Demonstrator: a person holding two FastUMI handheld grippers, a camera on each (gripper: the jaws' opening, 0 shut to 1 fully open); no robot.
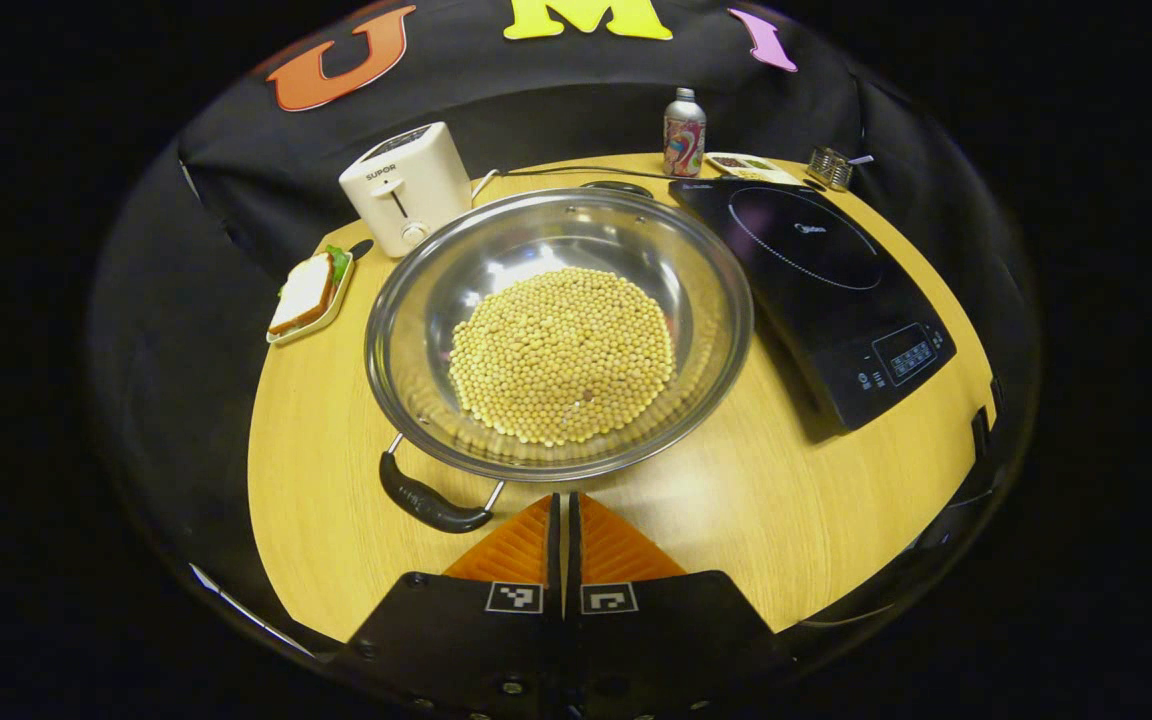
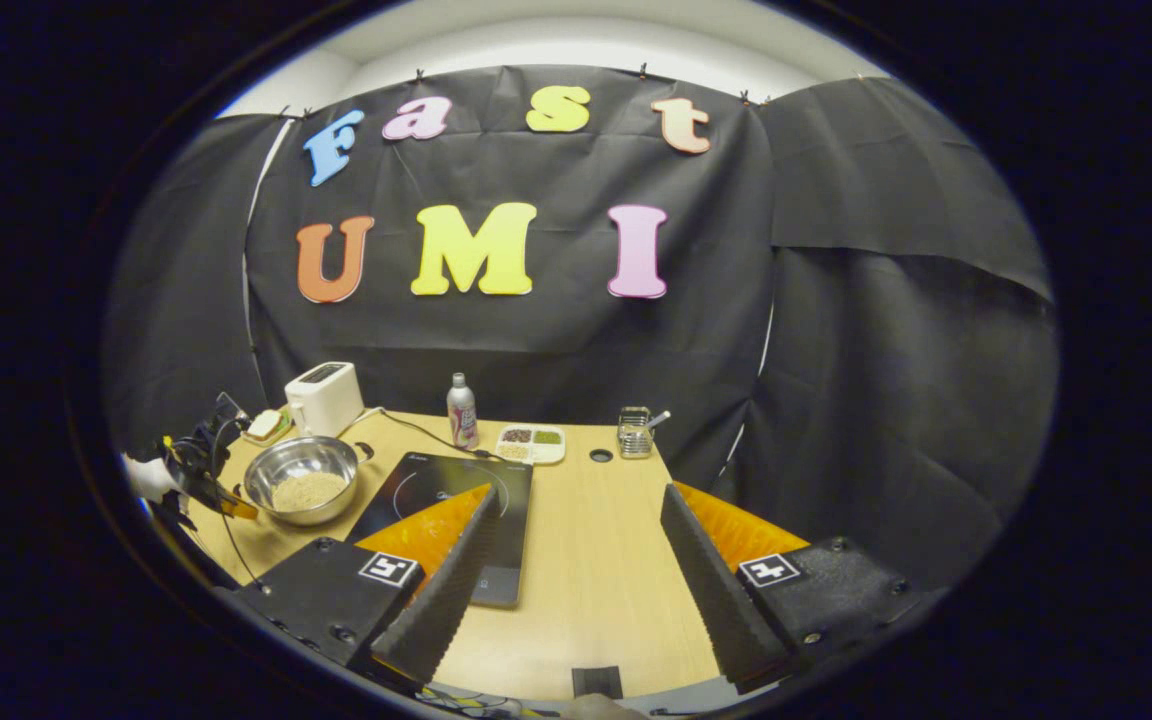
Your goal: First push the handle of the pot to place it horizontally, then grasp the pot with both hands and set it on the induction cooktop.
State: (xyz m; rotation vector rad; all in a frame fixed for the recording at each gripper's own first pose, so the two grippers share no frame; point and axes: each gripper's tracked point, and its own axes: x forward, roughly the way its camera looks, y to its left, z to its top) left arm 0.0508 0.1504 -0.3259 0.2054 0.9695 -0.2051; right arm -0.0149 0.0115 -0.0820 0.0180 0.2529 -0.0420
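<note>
Steel is what sits before my left gripper: a wide, shiny round pot with a thin rolled rim, standing on the pale wood-grain table. A heap of small, round, yellowish beans covers its bottom. From the near rim two thin wire stubs carry a curved black handle, smooth and sausage-shaped, lying just to the left of my fingertips. My left gripper's orange ribbed fingers are pressed together with only a dark slit between them, holding nothing, their tips just short of the pot's rim.

Right of the pot, close beside it, lies the cooktop: a flat, glossy black slab with a ring marked on its glass and a small control panel at its near corner. Behind the pot stands a cream, boxy toaster, and left of that a sandwich on a small tray. At the table's far edge are a slim metal bottle, a flat divided dish and a small wire rack.

In the right gripper view, my right gripper is spread wide above the table, its black foam-ridged pads facing each other and holding nothing. The pot shows far off to the left, beside the cooktop, with the left gripper next to it.
</note>
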